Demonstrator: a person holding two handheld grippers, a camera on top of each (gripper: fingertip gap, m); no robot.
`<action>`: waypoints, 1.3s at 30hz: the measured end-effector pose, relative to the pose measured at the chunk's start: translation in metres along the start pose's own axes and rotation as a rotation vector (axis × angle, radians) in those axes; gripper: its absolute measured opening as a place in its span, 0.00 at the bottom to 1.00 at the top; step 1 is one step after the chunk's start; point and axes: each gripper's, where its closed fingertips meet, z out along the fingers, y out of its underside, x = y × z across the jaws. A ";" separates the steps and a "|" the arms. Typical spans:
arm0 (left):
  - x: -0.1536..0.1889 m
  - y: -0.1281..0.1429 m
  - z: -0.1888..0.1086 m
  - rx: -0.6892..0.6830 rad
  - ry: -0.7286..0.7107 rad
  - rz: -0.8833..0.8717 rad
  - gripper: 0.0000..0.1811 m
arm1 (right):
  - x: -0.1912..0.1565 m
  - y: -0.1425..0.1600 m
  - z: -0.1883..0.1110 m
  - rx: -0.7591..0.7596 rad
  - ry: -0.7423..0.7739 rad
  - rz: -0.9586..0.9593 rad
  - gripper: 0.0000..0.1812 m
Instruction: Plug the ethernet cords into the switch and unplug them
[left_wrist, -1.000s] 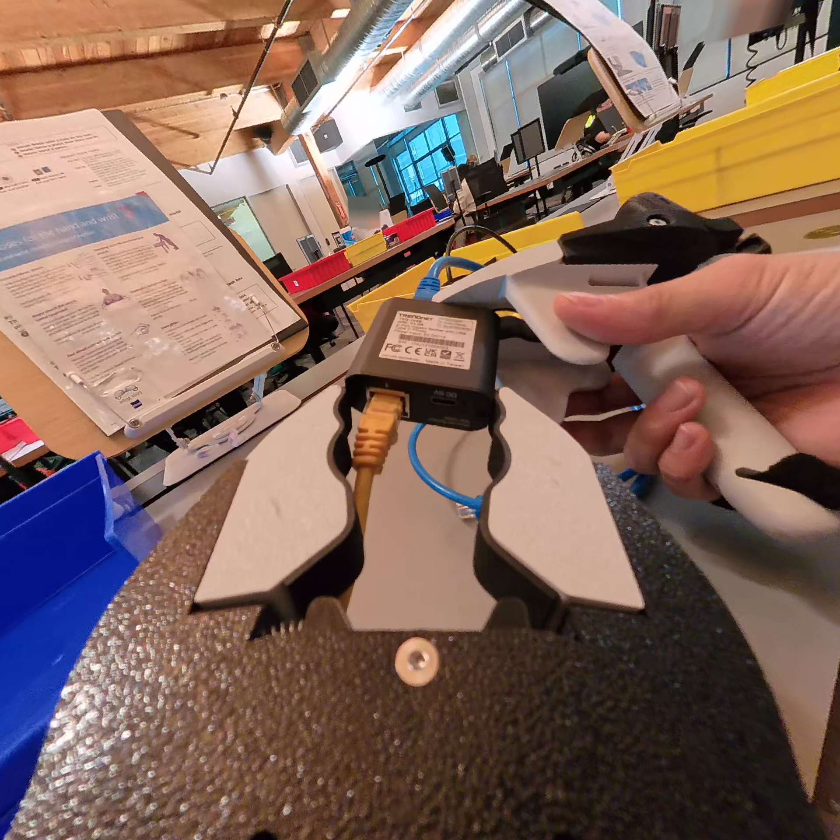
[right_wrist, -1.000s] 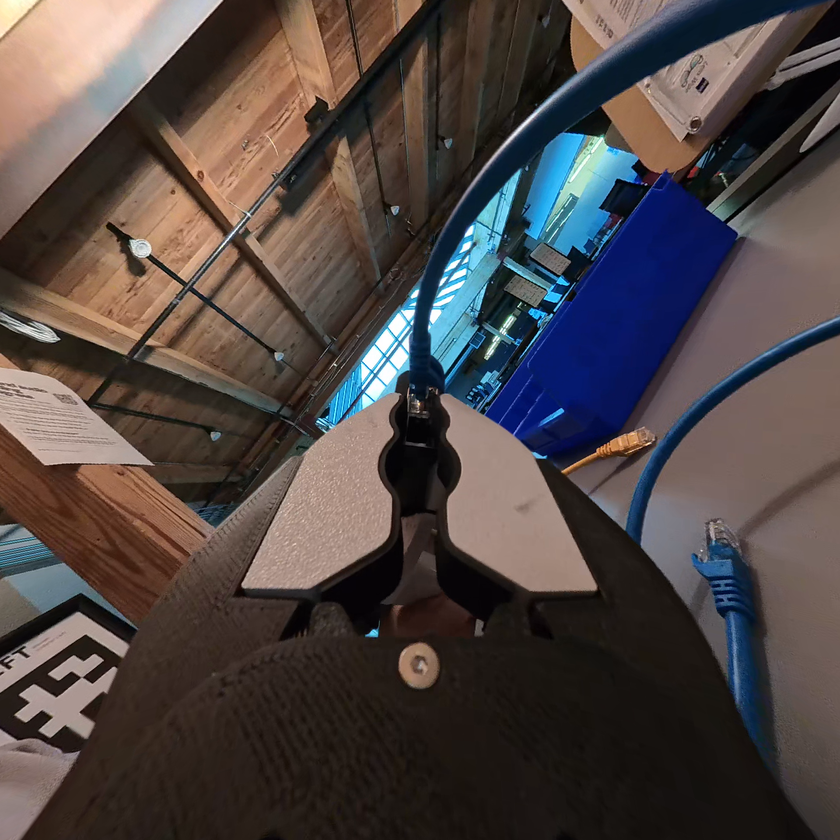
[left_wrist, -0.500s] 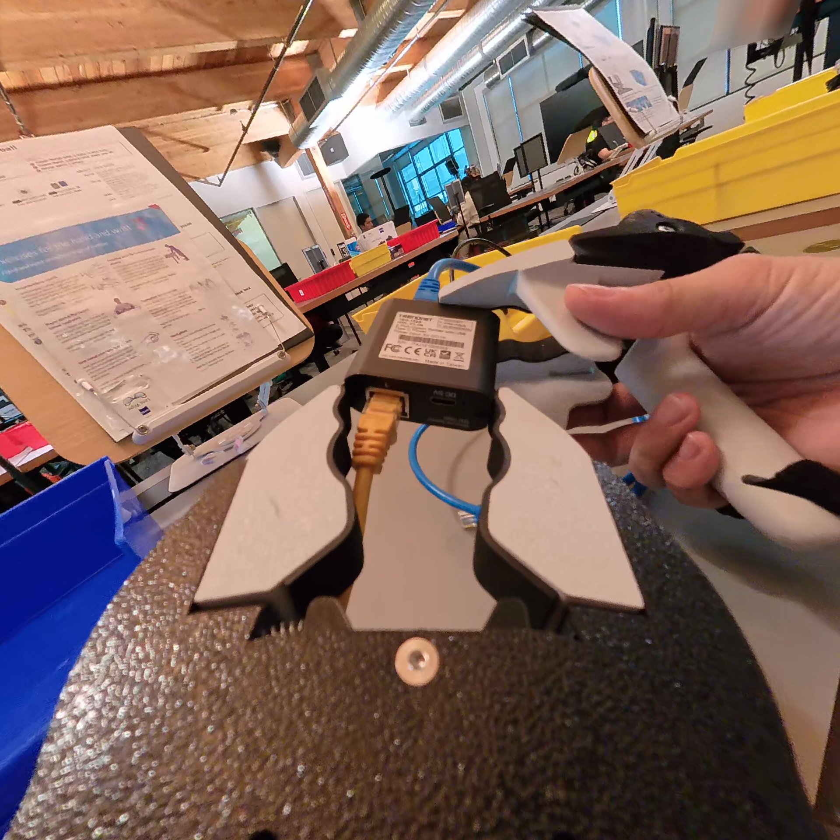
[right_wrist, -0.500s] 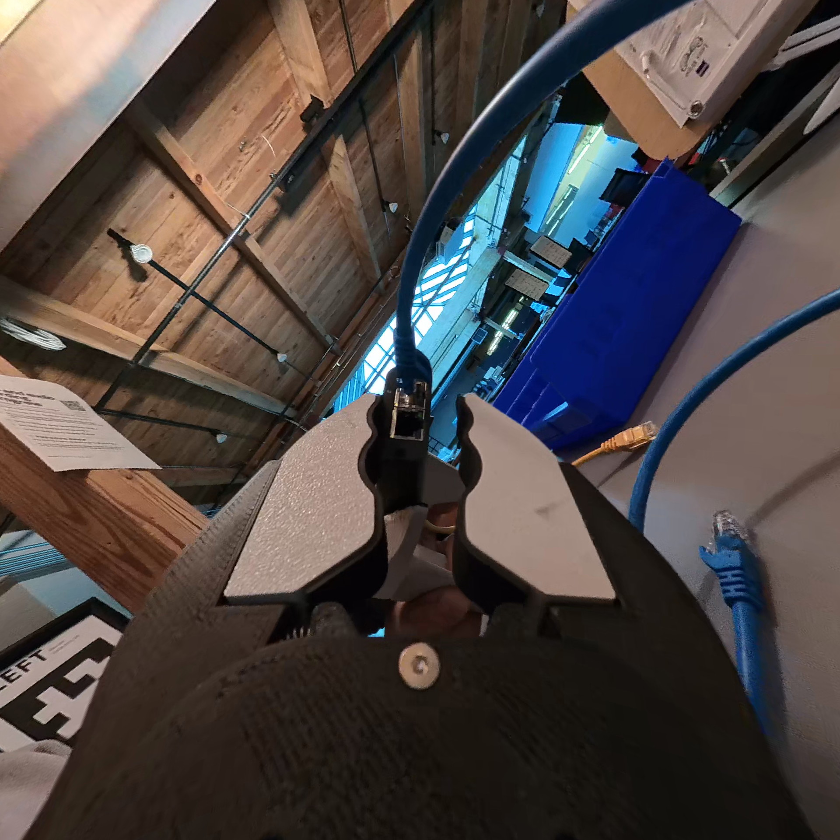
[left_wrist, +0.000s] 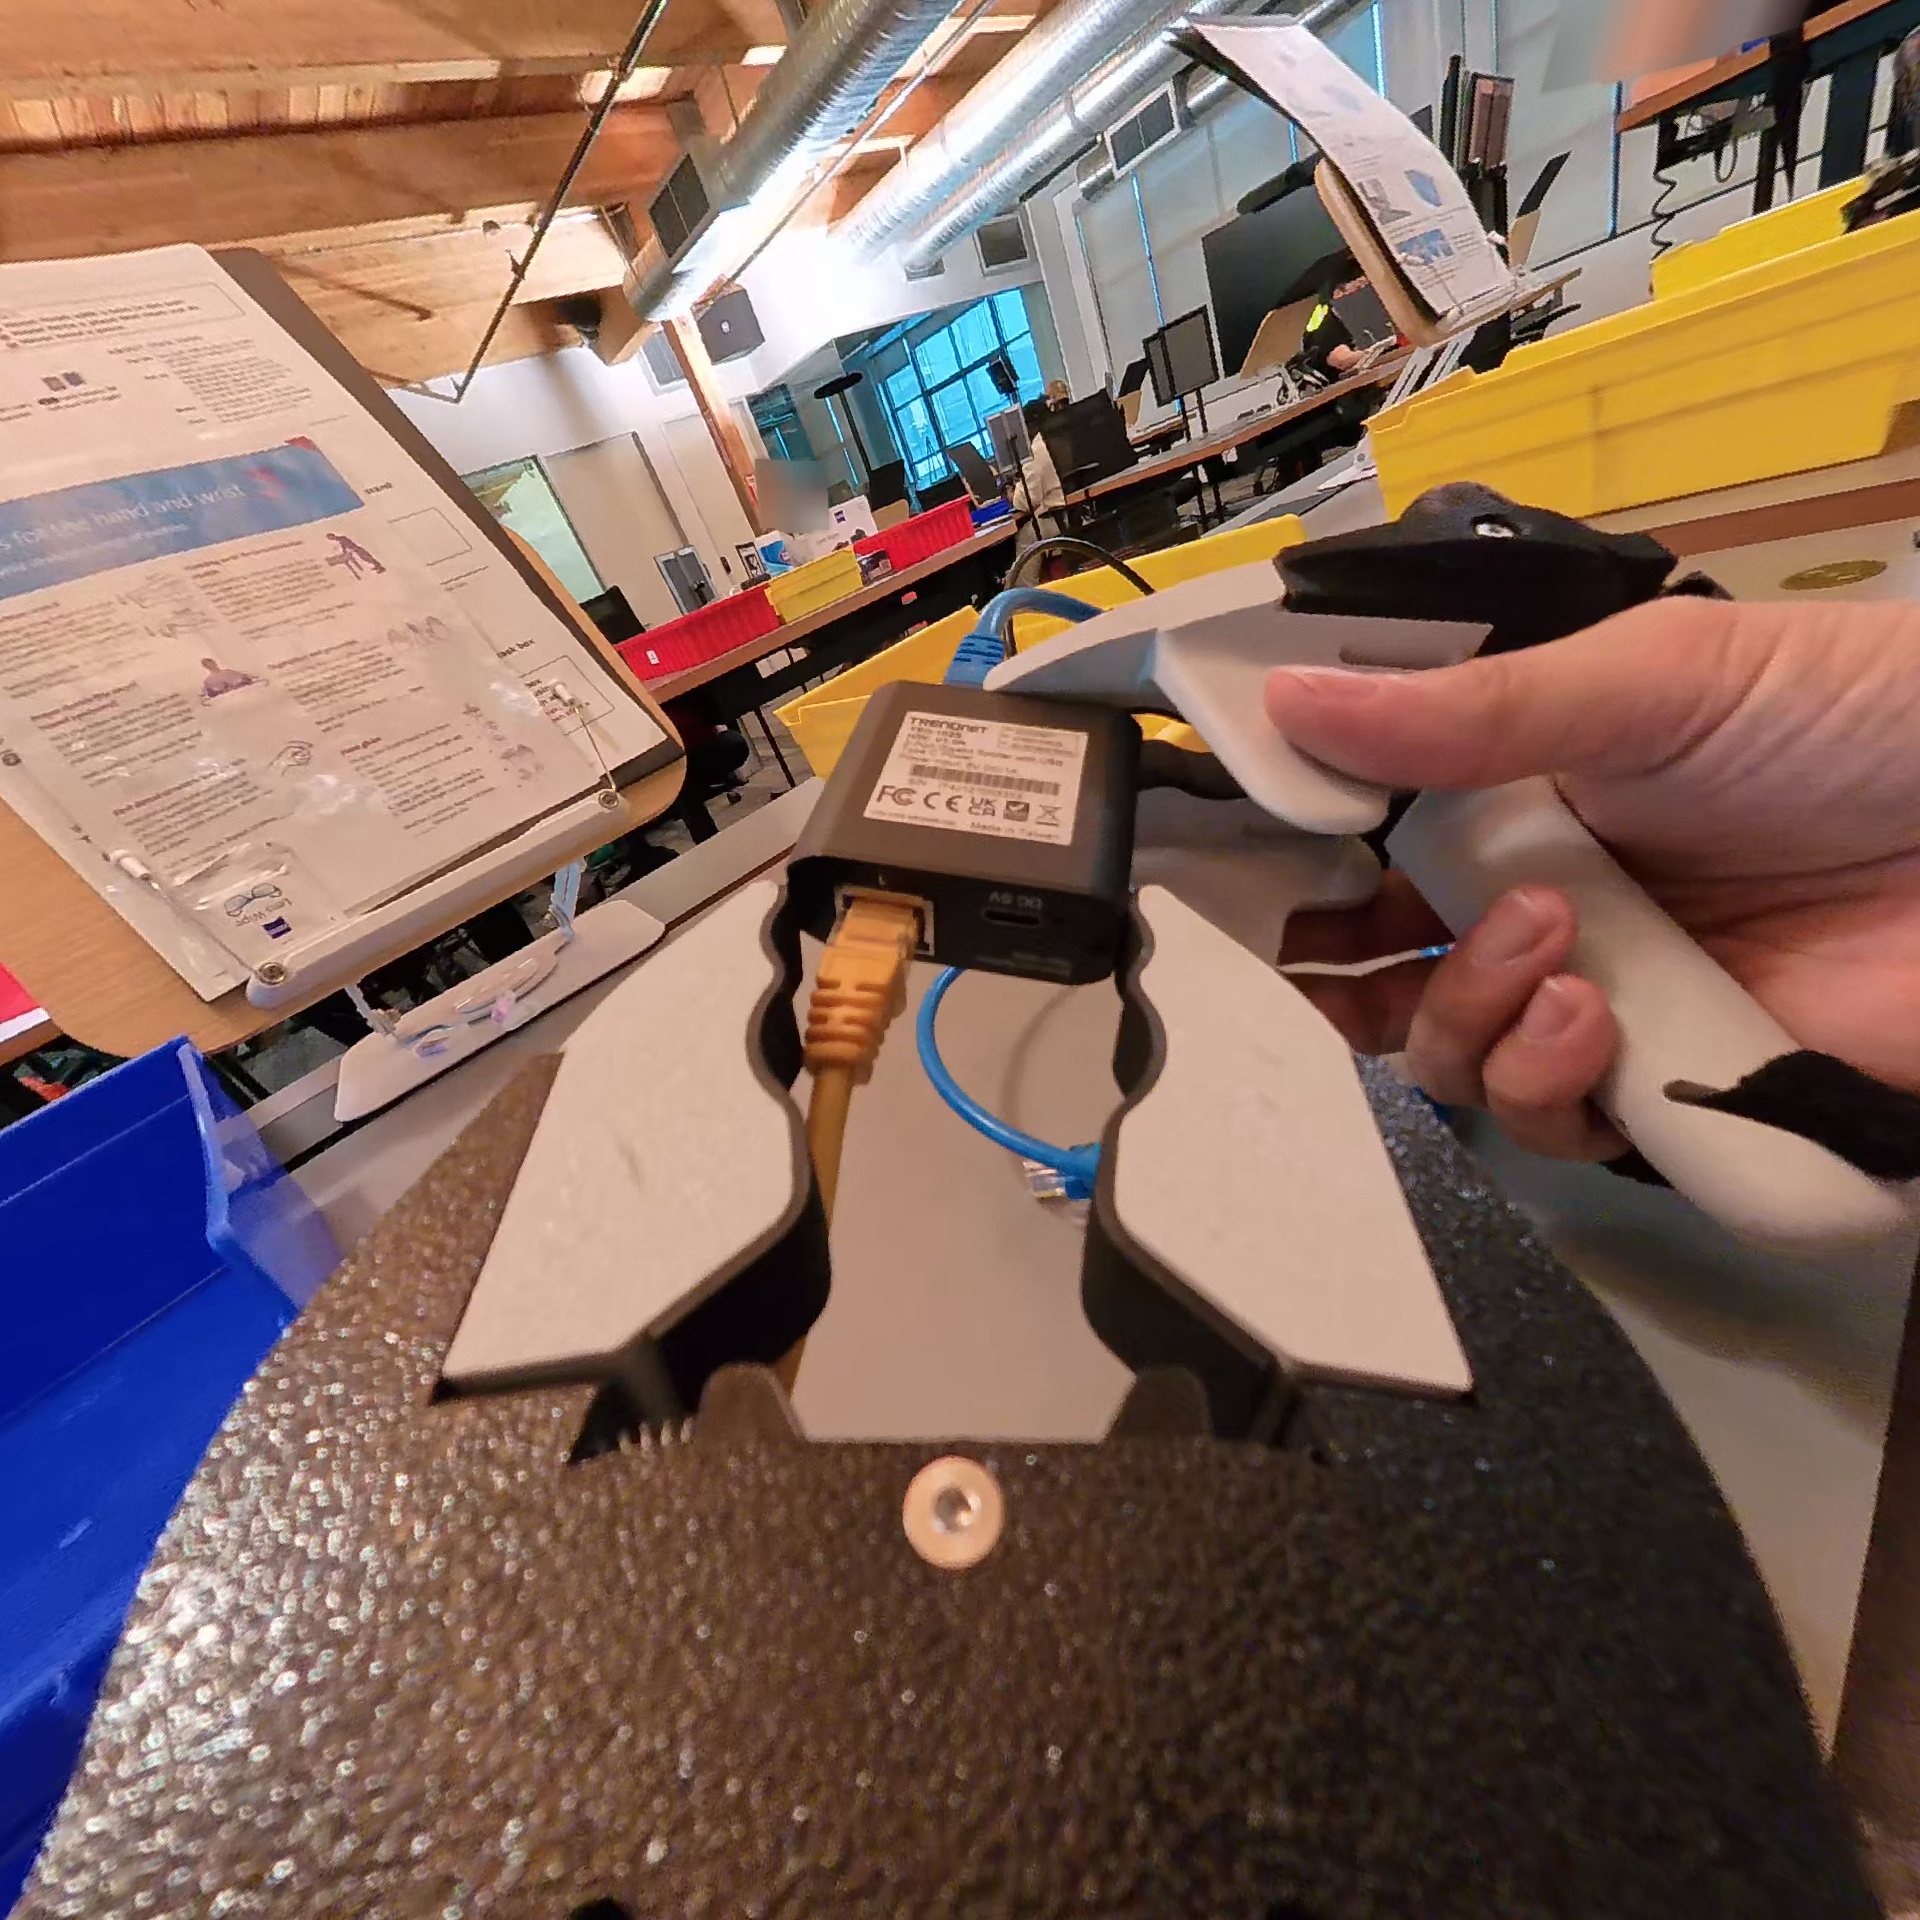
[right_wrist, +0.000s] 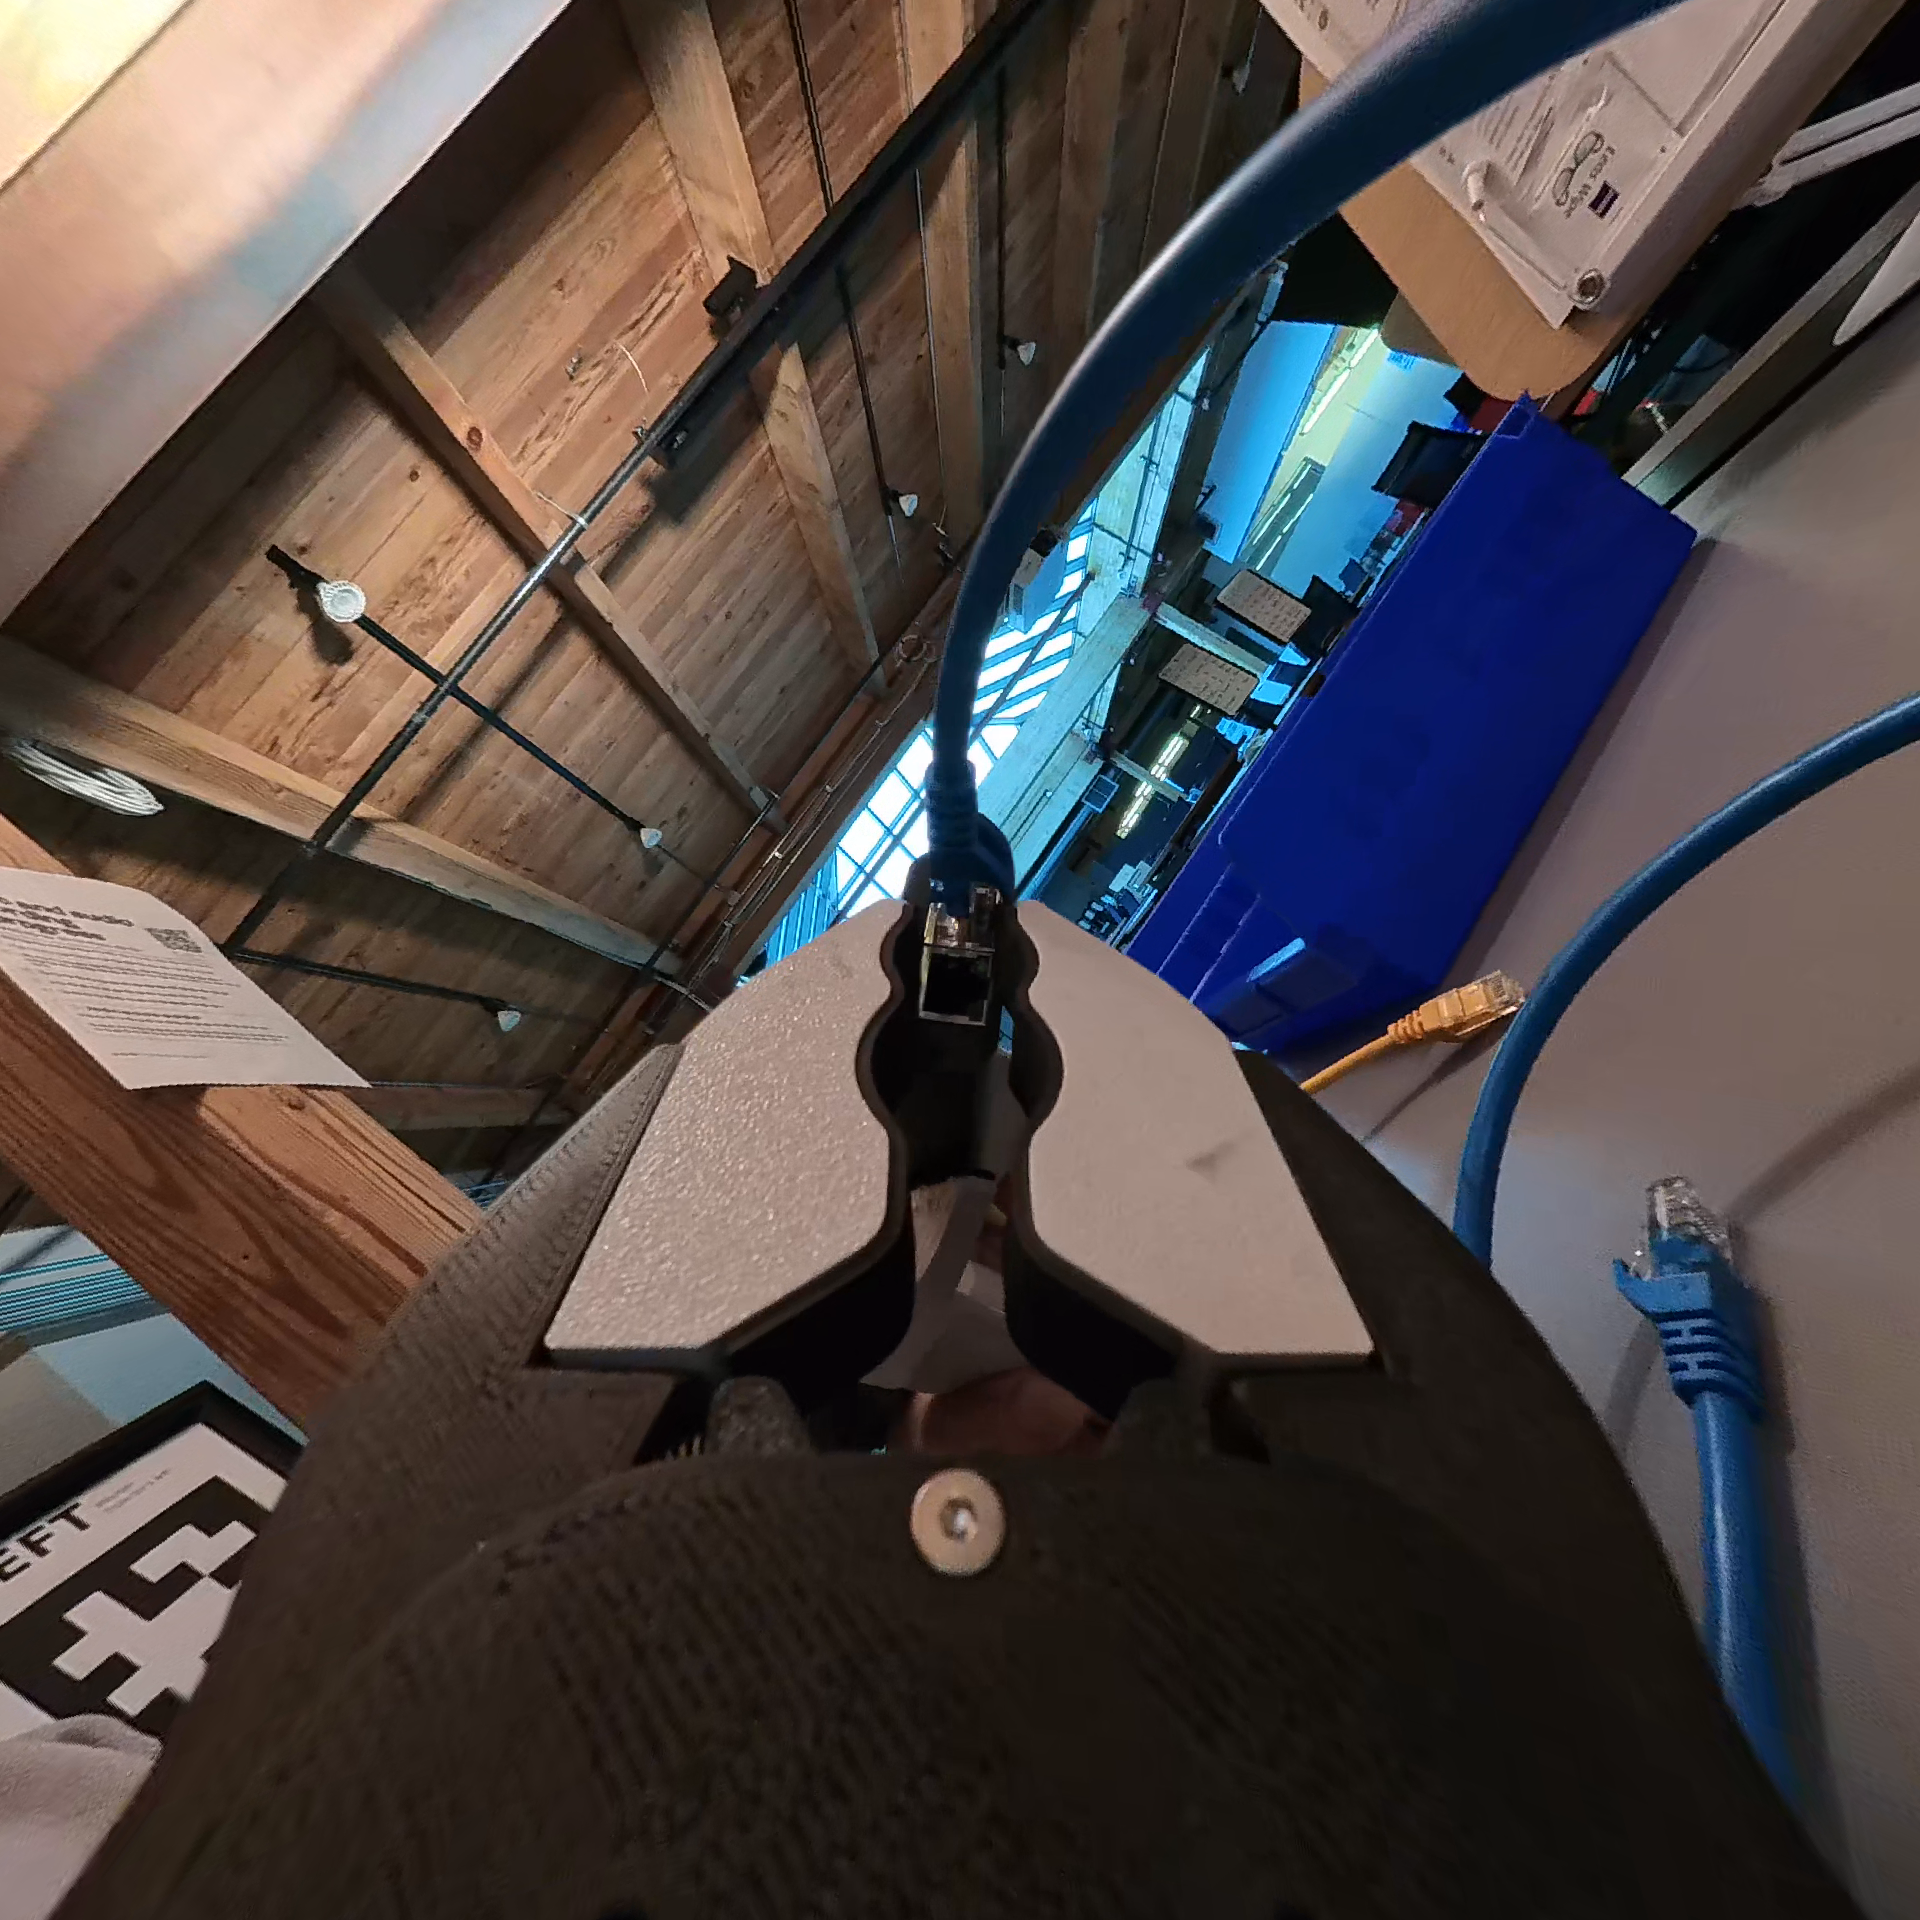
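Note:
My left gripper (left_wrist: 956, 914) is shut on the black switch (left_wrist: 987, 790) and holds it above the table, label side up. A yellow ethernet plug (left_wrist: 868, 977) sits in the port on its near face. A hand holds my right gripper behind the switch, with one of its fingers (left_wrist: 1195, 644) over the far edge. In the right wrist view, my right gripper (right_wrist: 958, 920) is closed in on the blue ethernet plug (right_wrist: 961, 914) at the switch's far port (right_wrist: 951, 997). I cannot tell if the plug is seated. Its blue cord (right_wrist: 1039, 468) arcs upward.
A loose blue plug (right_wrist: 1678, 1278) and a loose yellow plug (right_wrist: 1455, 1013) lie on the grey table (right_wrist: 1766, 831). A blue bin (left_wrist: 104, 1299) stands at the left. A tilted document stand (left_wrist: 260, 675) is behind it. Yellow bins (left_wrist: 1662, 364) are at the right. The tips of both grippers are at nearly the same place.
My right gripper held the blue plug tightly a second ago, opened wide, and has now narrowed around it again. My left gripper has kept its hold on the switch, nearly still.

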 end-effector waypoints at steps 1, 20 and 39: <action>0.000 0.000 0.000 0.000 0.001 0.000 0.32 | 0.000 0.000 0.000 0.003 0.002 -0.005 0.08; 0.001 0.000 0.000 0.000 0.005 -0.015 0.32 | 0.000 0.000 -0.002 0.025 -0.007 -0.012 0.10; 0.004 0.002 0.003 -0.019 0.001 0.004 0.32 | 0.002 -0.001 -0.002 0.054 0.001 0.041 0.11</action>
